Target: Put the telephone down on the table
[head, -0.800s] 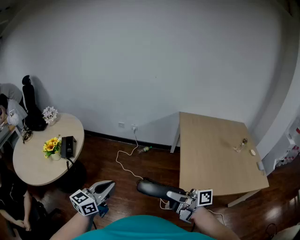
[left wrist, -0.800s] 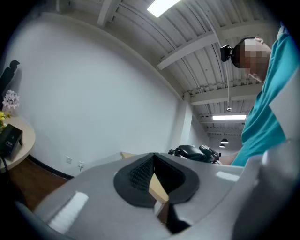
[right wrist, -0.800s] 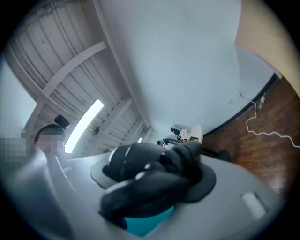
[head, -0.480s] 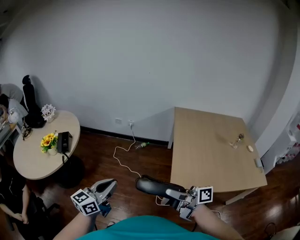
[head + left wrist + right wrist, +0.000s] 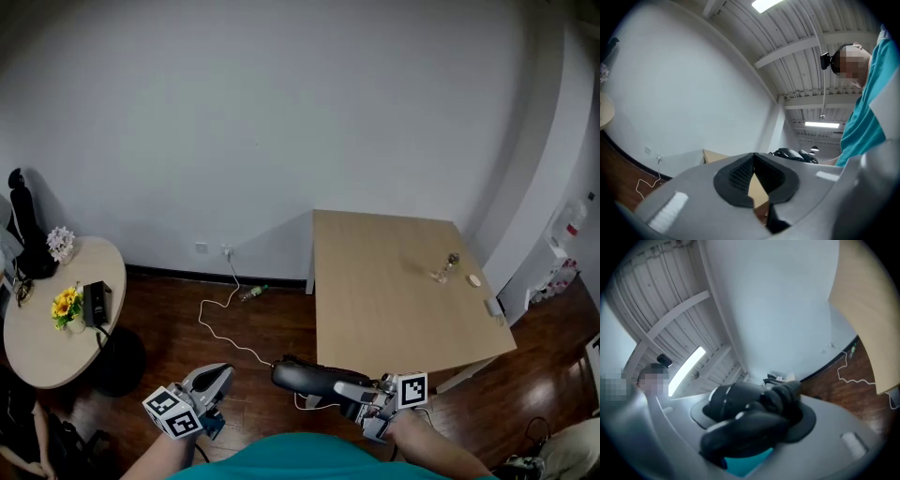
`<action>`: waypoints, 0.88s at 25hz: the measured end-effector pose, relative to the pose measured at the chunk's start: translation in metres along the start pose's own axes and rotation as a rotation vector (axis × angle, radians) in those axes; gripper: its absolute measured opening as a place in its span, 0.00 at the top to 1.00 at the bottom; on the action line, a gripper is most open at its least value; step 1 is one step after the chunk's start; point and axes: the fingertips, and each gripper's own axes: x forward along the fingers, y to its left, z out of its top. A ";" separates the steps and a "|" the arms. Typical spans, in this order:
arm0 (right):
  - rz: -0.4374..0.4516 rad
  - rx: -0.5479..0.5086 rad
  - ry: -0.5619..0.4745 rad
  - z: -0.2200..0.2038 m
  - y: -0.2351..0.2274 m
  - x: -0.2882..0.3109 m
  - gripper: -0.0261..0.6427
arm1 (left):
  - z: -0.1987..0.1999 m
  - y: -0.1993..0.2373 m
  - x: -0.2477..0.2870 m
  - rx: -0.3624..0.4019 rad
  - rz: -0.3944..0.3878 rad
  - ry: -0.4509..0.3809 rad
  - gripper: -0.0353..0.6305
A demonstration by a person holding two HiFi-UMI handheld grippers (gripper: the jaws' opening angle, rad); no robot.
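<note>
Clamped at one end in the right gripper (image 5: 354, 394), jaws tight around it: a black telephone (image 5: 307, 376). Hangs in the air over the dark wood floor (image 5: 253, 342), just short of the near edge of the pale wooden table (image 5: 394, 291), not touching it. Runs roughly level, long axis crosswise, rounded free end pointing to the person's left. Low at left, the left gripper (image 5: 217, 375), fingers together on nothing. Far across the table, a small glass item (image 5: 446, 266). On the round table (image 5: 37, 352) at far left, yellow flowers (image 5: 66, 305) in a small pale pot, black box (image 5: 93, 302) just beside.
</note>
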 end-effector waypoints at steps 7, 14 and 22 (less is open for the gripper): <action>-0.055 -0.025 -0.087 0.028 0.007 -0.028 0.52 | -0.002 -0.011 0.054 0.028 -0.132 0.041 0.94; -0.043 -0.009 -0.097 0.043 0.008 -0.094 0.52 | -0.032 -0.065 0.098 0.057 -0.152 0.076 0.94; -0.033 -0.022 0.022 0.077 0.009 -0.205 0.52 | -0.074 -0.151 0.166 0.043 -0.056 0.018 0.94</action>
